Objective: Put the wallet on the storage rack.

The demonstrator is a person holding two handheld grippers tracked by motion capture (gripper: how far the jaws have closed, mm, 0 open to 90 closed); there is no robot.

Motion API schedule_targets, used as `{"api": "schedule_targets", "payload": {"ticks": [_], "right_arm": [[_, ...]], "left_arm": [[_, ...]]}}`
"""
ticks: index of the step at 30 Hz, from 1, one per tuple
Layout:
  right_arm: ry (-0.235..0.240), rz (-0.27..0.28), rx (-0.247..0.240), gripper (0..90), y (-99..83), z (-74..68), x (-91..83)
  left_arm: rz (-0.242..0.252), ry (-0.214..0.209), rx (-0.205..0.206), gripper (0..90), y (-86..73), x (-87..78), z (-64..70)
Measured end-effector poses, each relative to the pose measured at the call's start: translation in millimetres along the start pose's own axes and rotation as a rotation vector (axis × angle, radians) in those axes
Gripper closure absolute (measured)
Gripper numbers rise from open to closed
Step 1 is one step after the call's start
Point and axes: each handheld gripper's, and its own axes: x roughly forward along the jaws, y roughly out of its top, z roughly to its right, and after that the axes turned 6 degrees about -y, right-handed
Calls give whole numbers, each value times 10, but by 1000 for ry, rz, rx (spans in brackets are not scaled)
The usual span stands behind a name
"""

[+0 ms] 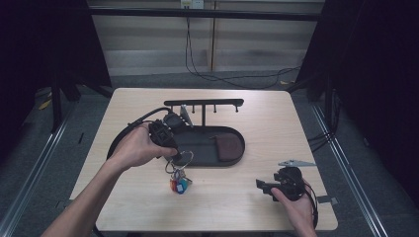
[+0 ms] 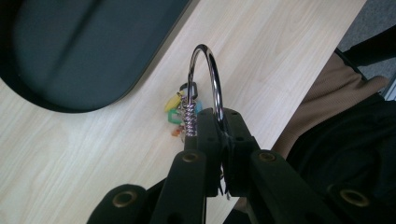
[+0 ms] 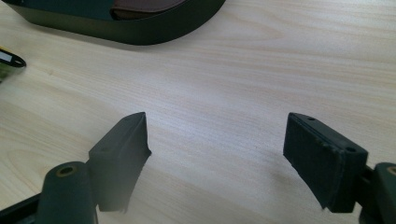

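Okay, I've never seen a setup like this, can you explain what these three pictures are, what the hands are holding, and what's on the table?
A person sits at a wooden table holding a handheld gripper in each hand. One picture looks down from above; the other two come from cameras riding on each gripper. The left gripper has its fingers closed on a metal key ring with colourful tags hanging below. The right gripper is open and holds nothing. Also on the table: a dark oval tray with a hook rack and a brown pouch inside.

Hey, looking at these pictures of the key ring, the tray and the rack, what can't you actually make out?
- Key ring: left gripper view, lower arc hidden between the jaws.
- Coloured tags: high view, too small to count.
- Brown item in tray: right gripper view, cut off by top edge.
- Rack: high view, hooks too small to make out.
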Motion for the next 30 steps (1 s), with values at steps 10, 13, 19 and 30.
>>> {"api": "schedule_targets", "payload": {"ticks": [10,13,19,30], "right_arm": [[2,-6,6,195,-1,-2,8],[6,-3,3,177,3,-2,10],[5,1,-3,155,6,-7,9],[6,1,-4,156,6,-5,9]], "left_arm": [[13,15,3,877,27,-154,32],[18,5,3,878,29,-181,13],[36,3,3,878,57,-271,-16],[64,-18,-20,878,119,-466,-117]]}}
